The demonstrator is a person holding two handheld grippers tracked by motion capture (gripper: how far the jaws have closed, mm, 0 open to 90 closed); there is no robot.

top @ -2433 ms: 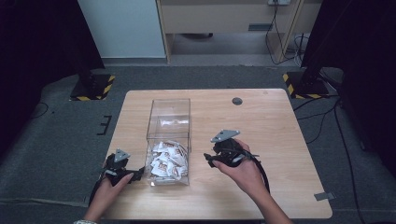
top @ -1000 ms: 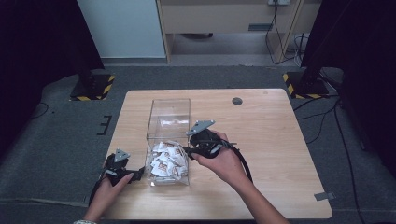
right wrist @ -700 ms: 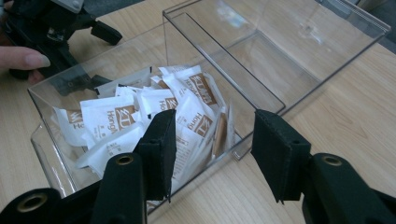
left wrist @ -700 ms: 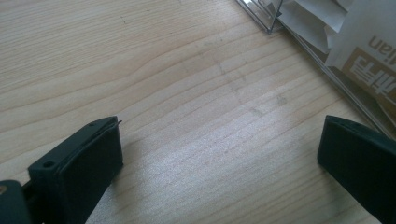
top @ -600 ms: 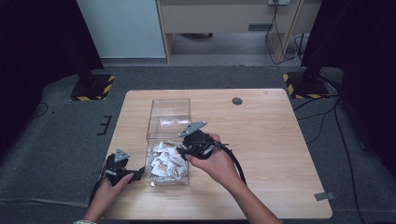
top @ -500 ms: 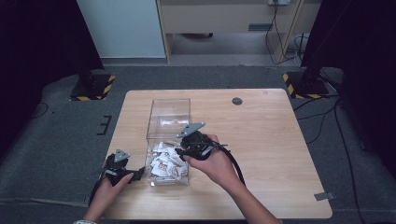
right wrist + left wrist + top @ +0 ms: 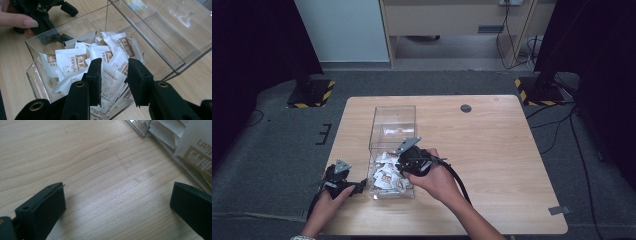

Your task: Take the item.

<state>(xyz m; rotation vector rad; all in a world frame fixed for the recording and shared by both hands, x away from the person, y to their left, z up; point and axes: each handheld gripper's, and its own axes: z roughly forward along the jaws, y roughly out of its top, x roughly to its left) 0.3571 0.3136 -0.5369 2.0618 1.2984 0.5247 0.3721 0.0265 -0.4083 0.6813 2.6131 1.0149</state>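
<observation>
White sachets [image 7: 105, 62] with brown logos, heaped in clear box [image 7: 160, 47]

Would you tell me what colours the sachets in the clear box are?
White sachets with brown printing, clearest in the right gripper view.

A light wooden table [image 7: 492, 150] carries a clear plastic box [image 7: 392, 125] of white packets [image 7: 387, 175]; a small dark disc [image 7: 466, 108], perhaps a hole, sits near its far edge.

A pale wooden surface [image 7: 502, 150] filled the middle of the frame, a small dark round disc [image 7: 466, 108] near its upper edge. Grey carpet [image 7: 272, 145] lay around it. Yellow-and-black striped stand bases [image 7: 309, 93] sat at upper left and upper right.
</observation>
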